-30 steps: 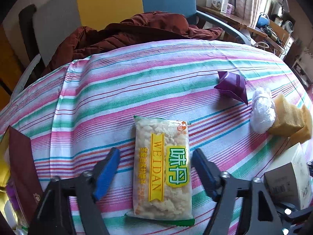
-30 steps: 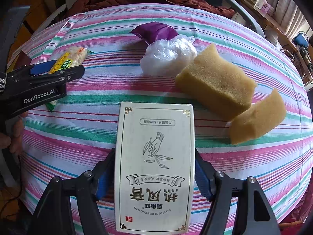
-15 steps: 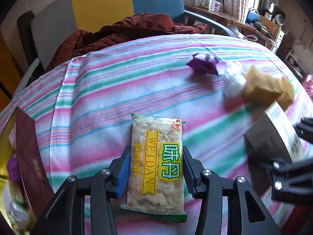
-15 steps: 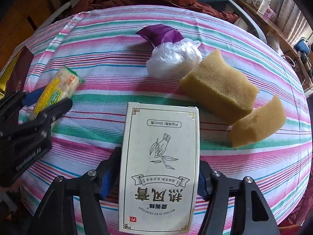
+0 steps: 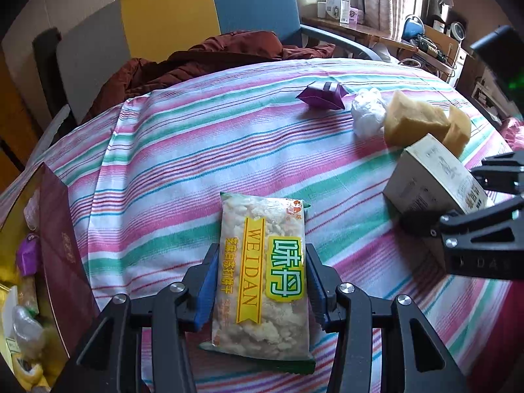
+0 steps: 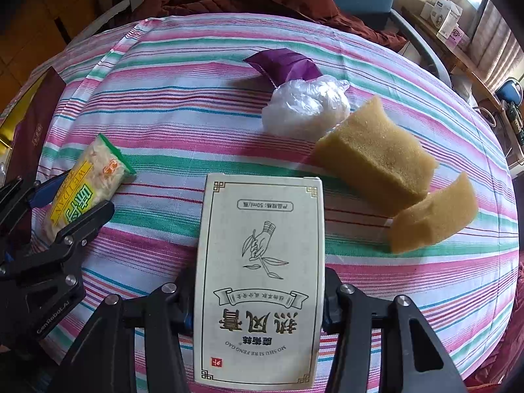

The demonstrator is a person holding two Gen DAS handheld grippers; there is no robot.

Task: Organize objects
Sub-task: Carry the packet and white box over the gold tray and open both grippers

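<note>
My left gripper (image 5: 260,281) was closed on the snack packet (image 5: 260,262), its blue pads pressed against both long edges, the packet's far end reaching out over the striped tablecloth (image 5: 196,150). My right gripper (image 6: 258,298) was clamped the same way on the white carton (image 6: 258,278), printed face up, fingers tight against its two sides. From the left wrist I could see something the right barely caught: a dark red box (image 5: 62,262) at the left edge of the table, with small items inside, too blurred to name. That view also showed the carton's plain side panel and the right gripper from the side. The right wrist gave me the better look at the loose things beyond the carton: two yellow sponge pieces (image 6: 376,157), the larger touching one crumpled clear plastic bag (image 6: 304,104), and one purple folded packet (image 6: 285,65) just behind the bag. It also showed the left gripper and its packet from the side, near the table's left edge. A dark red jacket (image 5: 196,62) lay on the chair behind the table. I counted one packet, one carton.
</note>
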